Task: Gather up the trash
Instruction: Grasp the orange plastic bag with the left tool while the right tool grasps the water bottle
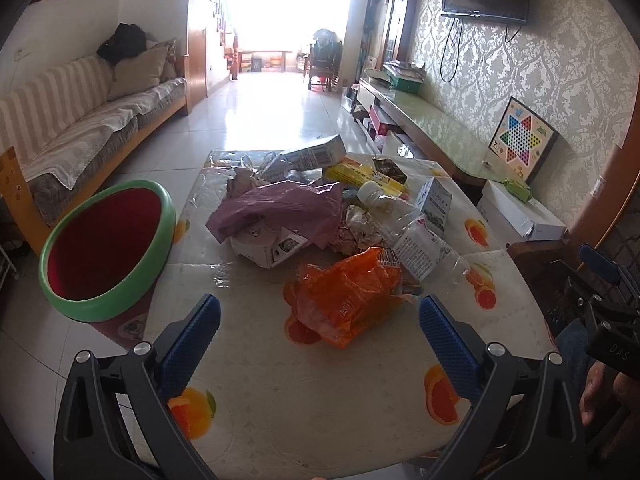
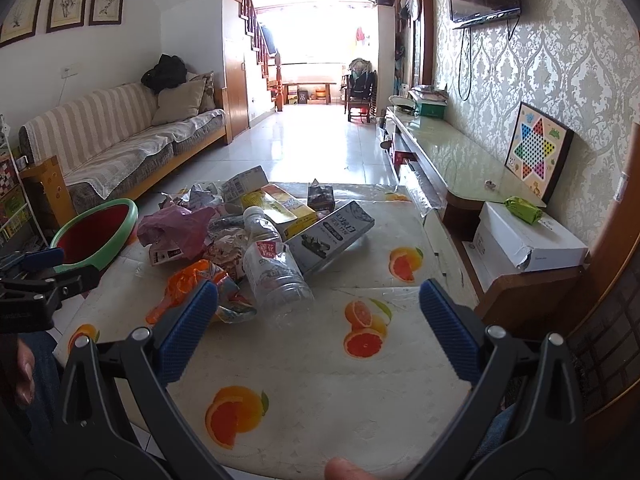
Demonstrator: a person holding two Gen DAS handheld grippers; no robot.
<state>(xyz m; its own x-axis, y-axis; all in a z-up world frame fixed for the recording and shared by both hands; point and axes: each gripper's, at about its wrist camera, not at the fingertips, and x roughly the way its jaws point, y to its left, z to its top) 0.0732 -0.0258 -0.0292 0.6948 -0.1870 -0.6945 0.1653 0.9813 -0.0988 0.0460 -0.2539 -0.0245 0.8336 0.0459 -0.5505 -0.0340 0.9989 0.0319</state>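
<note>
A heap of trash lies on the fruit-print table: an orange plastic bag nearest, a clear plastic bottle, a purple bag, crumpled paper and several cartons. My left gripper is open and empty, its blue pads either side of the orange bag, a little short of it. My right gripper is open and empty, facing the bottle and a grey carton. The orange bag lies by its left pad. A red bin with a green rim stands left of the table.
A striped sofa lines the left wall. A long low cabinet with a checkers board runs along the right wall, with a white box near the table. Tiled floor stretches beyond the table's far edge.
</note>
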